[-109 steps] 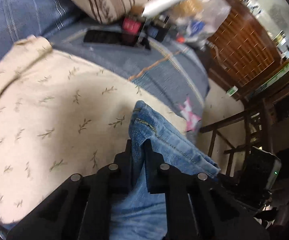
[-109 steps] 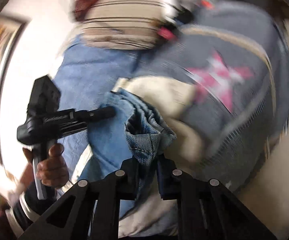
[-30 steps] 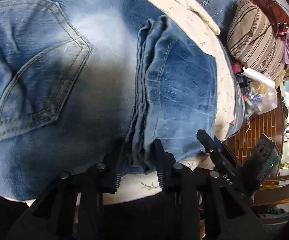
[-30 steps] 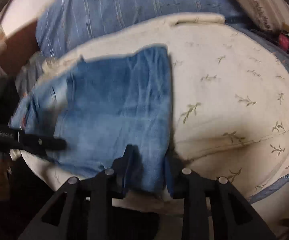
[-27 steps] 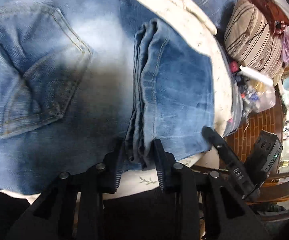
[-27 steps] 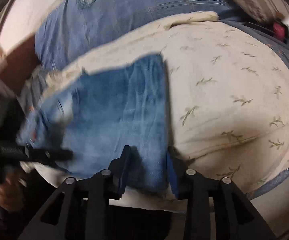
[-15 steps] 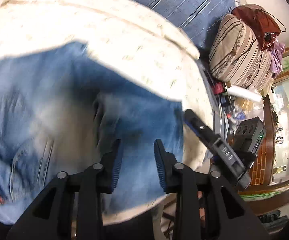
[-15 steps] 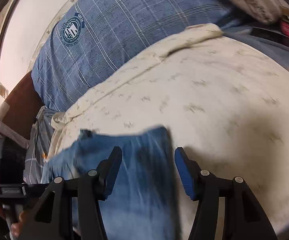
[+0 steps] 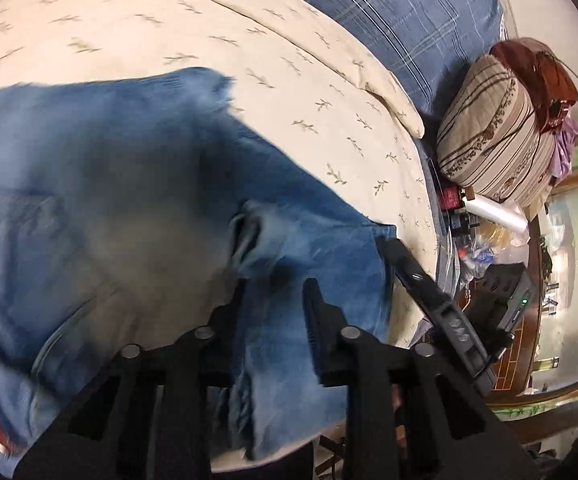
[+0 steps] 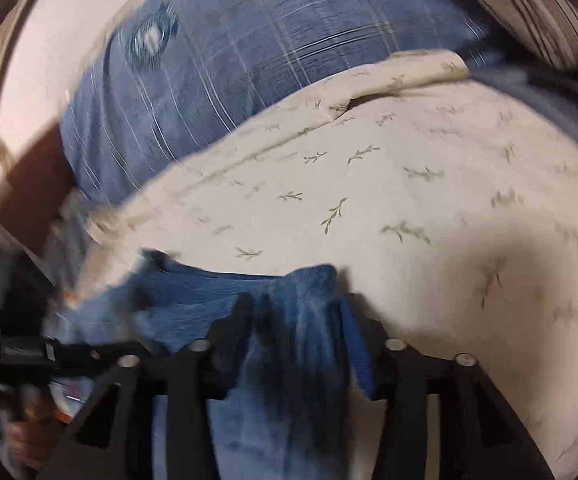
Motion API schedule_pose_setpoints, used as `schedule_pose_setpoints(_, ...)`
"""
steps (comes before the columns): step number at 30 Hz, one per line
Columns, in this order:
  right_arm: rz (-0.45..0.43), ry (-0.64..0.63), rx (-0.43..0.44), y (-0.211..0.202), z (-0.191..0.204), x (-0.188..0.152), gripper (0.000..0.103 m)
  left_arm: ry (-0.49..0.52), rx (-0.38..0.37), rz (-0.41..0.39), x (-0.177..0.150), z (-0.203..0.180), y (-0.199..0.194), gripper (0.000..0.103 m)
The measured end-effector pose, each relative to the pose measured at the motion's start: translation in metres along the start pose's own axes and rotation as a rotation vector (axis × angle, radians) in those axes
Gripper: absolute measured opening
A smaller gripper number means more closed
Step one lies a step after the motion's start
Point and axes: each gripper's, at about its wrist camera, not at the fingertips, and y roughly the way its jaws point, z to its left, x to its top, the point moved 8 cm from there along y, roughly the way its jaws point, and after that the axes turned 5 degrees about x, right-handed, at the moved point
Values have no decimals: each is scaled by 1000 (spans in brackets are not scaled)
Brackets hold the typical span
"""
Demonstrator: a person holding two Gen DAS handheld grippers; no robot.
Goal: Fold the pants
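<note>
Legible text: none. The right gripper (image 9: pixel 433 292) body carries pale embossed characters, too distorted to read. The blue pillow (image 10: pixel 249 60) bears a round emblem (image 10: pixel 151 40), blurred; its lettering cannot be read.

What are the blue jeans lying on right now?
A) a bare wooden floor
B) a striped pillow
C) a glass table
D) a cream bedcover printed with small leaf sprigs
D: the jeans lie spread on the cream leaf-print bedcover, with the striped pillow off to the side.

My left tongs (image 9: pixel 275 308) sat spread apart over the blurry folded jeans (image 9: pixel 137 216) on the cream leaf-print bedspread (image 9: pixel 169 28).
</note>
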Motion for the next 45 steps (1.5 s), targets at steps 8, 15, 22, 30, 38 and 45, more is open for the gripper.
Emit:
schedule_pose_setpoints(8,-2,-284,-162,-8,26,-8,16,28,108,19,-16,-8,16,32)
schedule_pose_setpoints(15,-7,-148,-145,-26,16,-8,30,5,112,32,-25,3,6,24)
schedule_pose_setpoints(22,-25,-111,-35,-58,32,-59,41,156,112,9,-72,-14,-4,50)
schedule_pose_setpoints(30,17,-6,-90,-44,19,-70,42,222,214,14,-88,-17,10,47)
schedule_pose_setpoints(38,-18,-55,-123,-60,55,-67,59,221,222,-116,-69,-12,-31,49)
schedule_pose_setpoints(45,15,-156,-130,-37,105,-75,69,215,238,-200,-65,9,-69,56)
